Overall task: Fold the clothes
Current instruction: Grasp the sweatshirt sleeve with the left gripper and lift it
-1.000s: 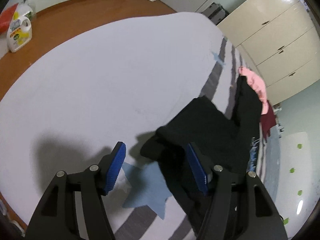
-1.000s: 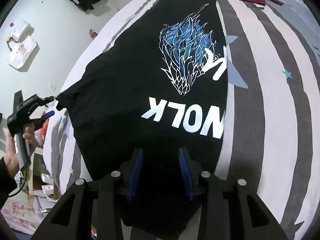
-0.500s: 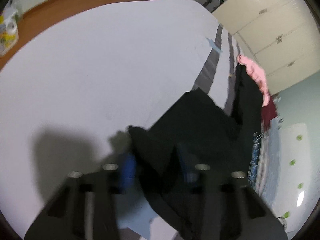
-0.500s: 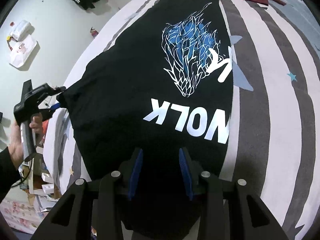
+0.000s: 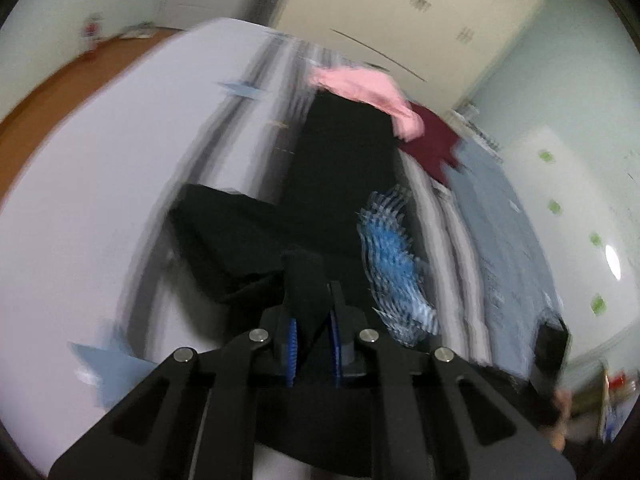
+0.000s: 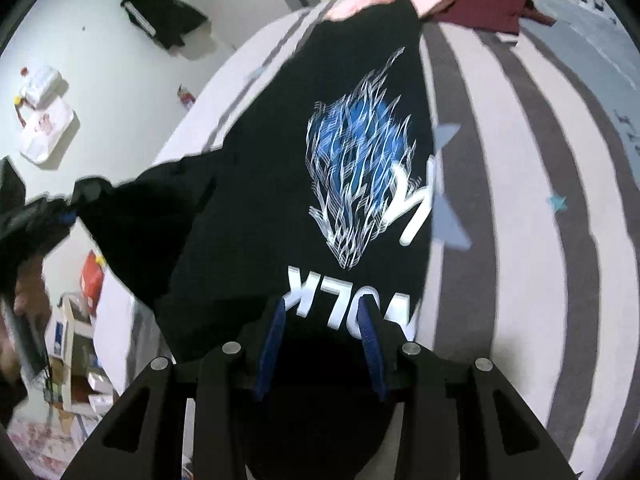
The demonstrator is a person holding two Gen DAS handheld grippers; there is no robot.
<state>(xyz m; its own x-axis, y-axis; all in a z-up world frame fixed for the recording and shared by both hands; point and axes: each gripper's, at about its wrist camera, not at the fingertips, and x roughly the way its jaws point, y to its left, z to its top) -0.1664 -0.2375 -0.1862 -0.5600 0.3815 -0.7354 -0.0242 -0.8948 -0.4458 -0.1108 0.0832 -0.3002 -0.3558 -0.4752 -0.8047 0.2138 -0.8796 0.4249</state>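
One garment in play — black T-shirt (image 6: 248,216) spread print-up across striped bed (image 6: 520,216), still mostly unfolded as I judge it. My left gripper (image 5: 313,344) closing narrow on bunched sleeve cloth, lifted. My right gripper (image 6: 320,344) half-open around dark fabric at near end — grip unclear. Pink garment (image 5: 360,88) and maroon garment (image 5: 432,144) wait beyond.

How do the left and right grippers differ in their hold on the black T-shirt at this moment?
The left gripper has its jaws nearly together and closing, pinching a thin fold at the sleeve of the black T-shirt; the right gripper stands with a wider gap, filled by bunched fabric. The left wrist view is heavily blurred; the right wrist view is only slightly so. The left one grips the shirt's side, the right one its near edge by the white lettering. Both have blue pads and hold the same shirt.
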